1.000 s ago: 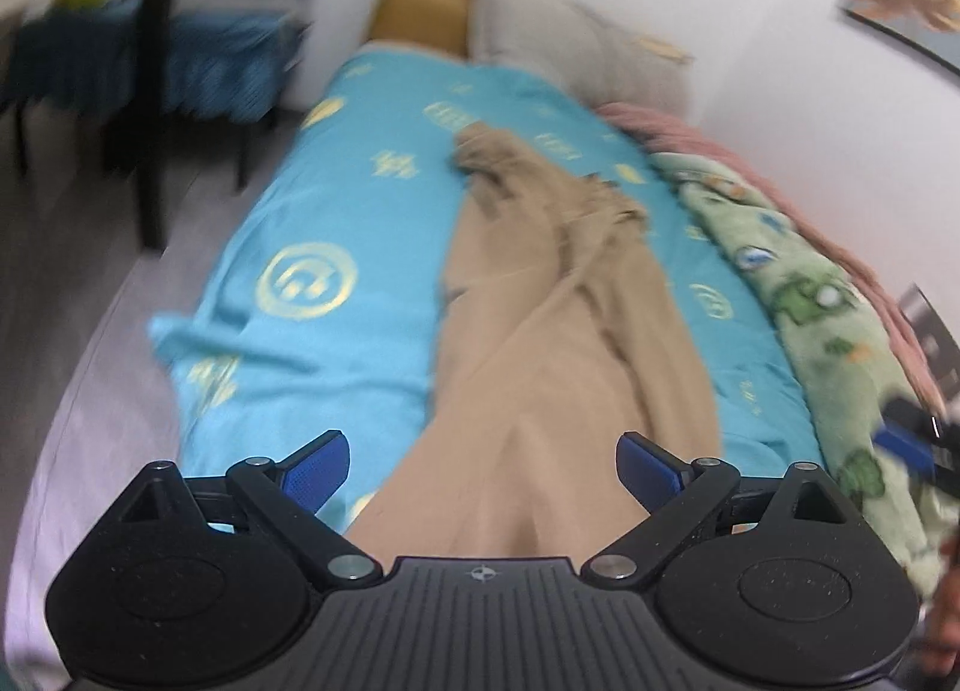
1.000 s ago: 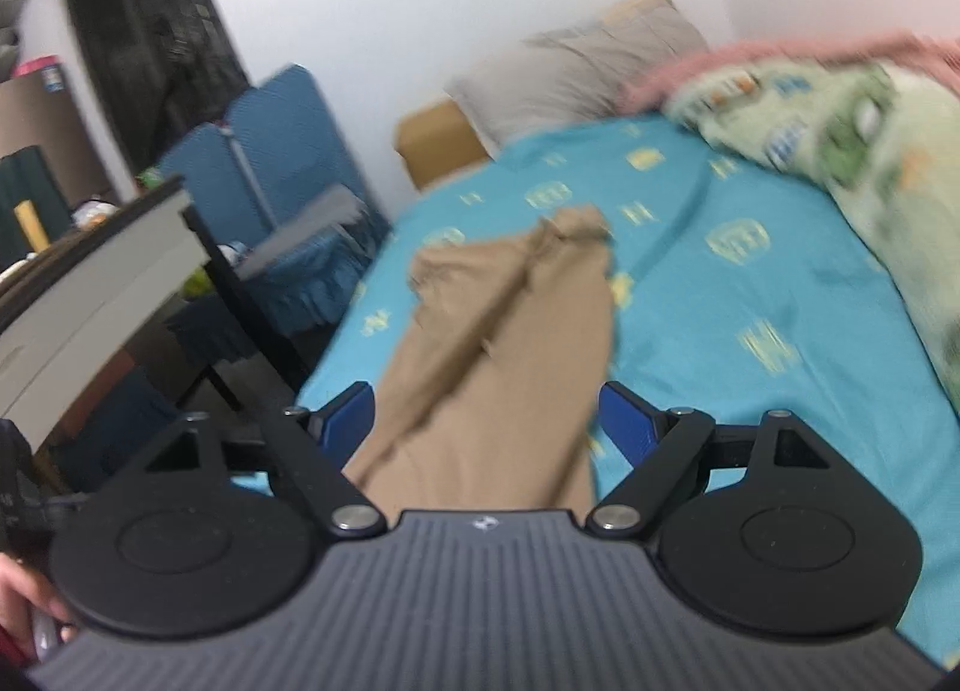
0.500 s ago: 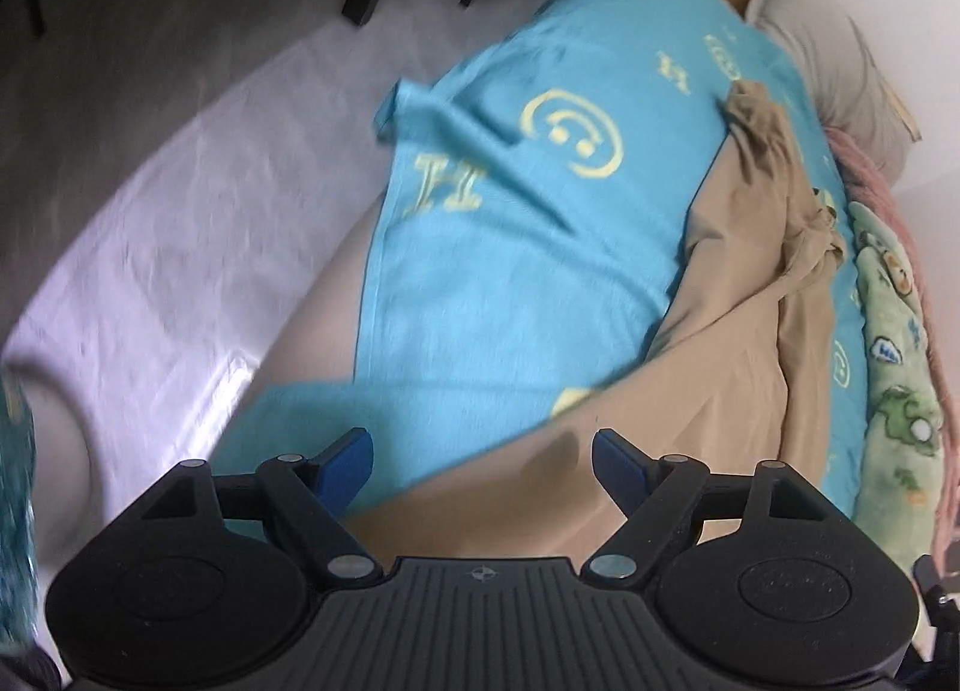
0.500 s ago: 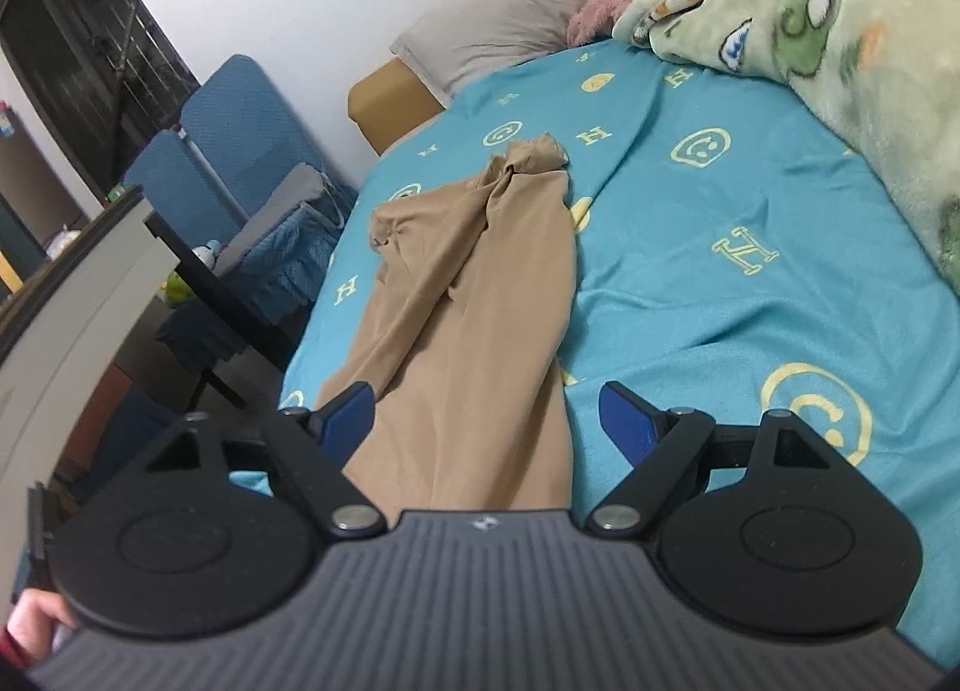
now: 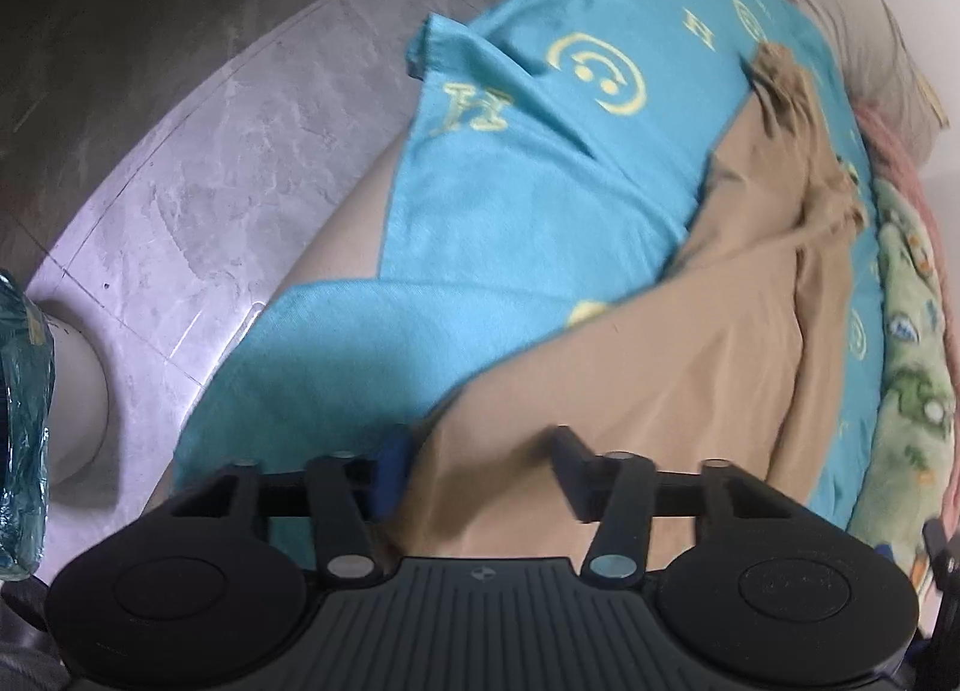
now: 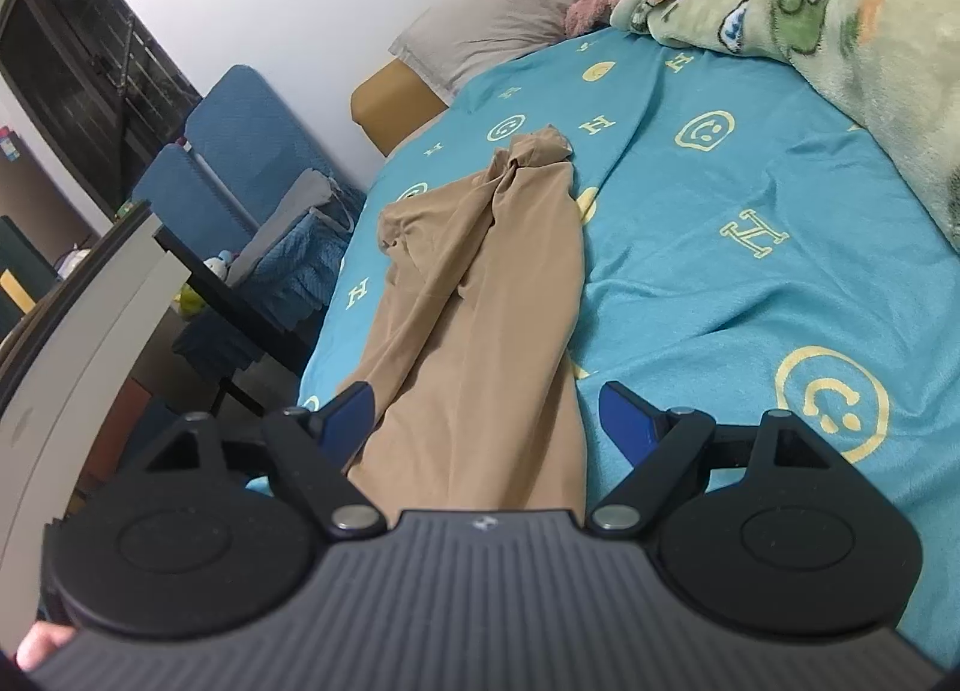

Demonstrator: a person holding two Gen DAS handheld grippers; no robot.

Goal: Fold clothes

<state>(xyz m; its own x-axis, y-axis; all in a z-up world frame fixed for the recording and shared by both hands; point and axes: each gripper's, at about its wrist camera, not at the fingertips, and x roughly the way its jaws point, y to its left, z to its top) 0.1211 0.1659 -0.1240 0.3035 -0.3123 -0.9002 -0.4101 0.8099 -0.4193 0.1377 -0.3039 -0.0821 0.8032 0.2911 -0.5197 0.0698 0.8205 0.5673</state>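
One garment only in evidence: tan trousers (image 6: 480,295) laid lengthwise on the turquoise bedsheet (image 6: 750,283), running from lower centre up to upper centre of the right wrist view, and from lower centre to upper right of the left wrist view (image 5: 690,343). No fold made as yet, to judge from the full-length lie of the cloth; far end bunched and creased, near end at the foot edge of the bed. Whole of the folding judged outstanding, with only the first grasp of the near end in hand. Left to right: left gripper (image 5: 477,469) pitched steeply down over the bed's edge, floor tiles (image 5: 180,181) filling the left half of its view; jaws closing, tan cloth lying between them, blue left pad at the garment's edge, pads not yet seen pressing from both sides. Right gripper (image 6: 489,415) angled less steeply, looking up the bed toward the grey pillow (image 6: 516,12) at upper centre and the green blanket (image 6: 840,18) at upper right; jaws spread wide, straddling the near end of the trousers, nothing pinched. Fingertips of a hand (image 6: 42,646) just showing at lower left of that view.
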